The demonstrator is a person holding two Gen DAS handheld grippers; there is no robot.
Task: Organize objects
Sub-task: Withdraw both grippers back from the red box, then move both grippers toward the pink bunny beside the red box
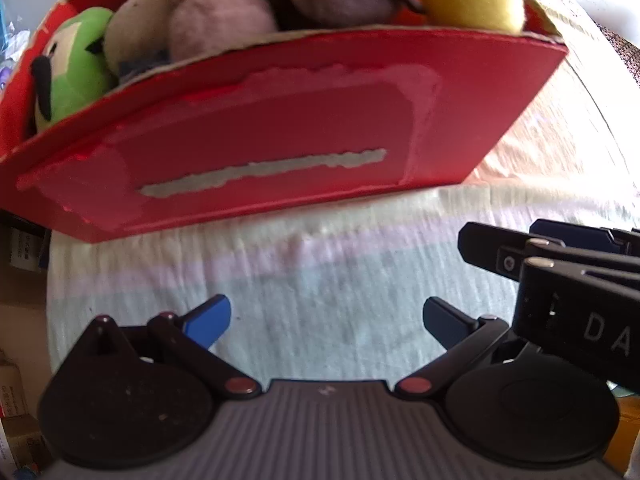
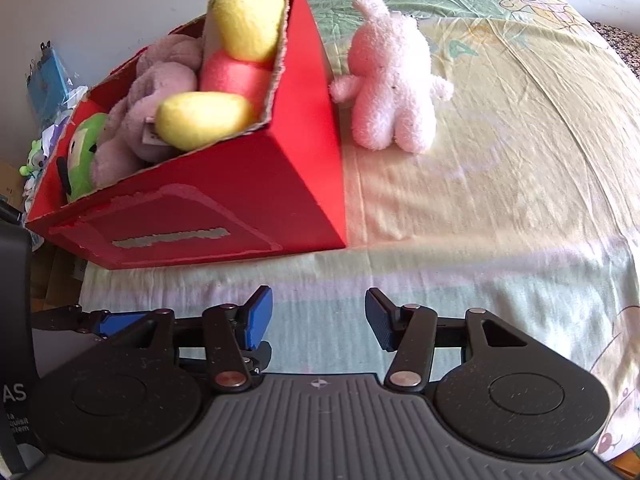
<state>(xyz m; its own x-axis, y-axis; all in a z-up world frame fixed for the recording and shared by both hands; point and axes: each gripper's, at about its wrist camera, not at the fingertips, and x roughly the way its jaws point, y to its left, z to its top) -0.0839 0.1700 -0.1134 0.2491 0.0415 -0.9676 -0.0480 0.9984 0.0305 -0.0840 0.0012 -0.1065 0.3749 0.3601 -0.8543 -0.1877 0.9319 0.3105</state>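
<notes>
Toys are sitting packed in the red box (image 2: 192, 184) at upper left of the right view; a pink plush (image 2: 394, 80) is standing just right of it on the bed (image 2: 500, 200). Left tongs (image 1: 326, 318) and right tongs (image 2: 319, 316) are hovering spread, holding nothing.

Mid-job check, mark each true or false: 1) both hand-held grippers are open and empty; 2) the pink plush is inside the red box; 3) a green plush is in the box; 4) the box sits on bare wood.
1) True: the left hand-held gripper and right hand-held gripper are open, holding nothing.
2) False: the pink plush stands on the bedsheet beside the red box.
3) True: the green plush is at its left end.
4) False: it sits on the bedsheet.
</notes>
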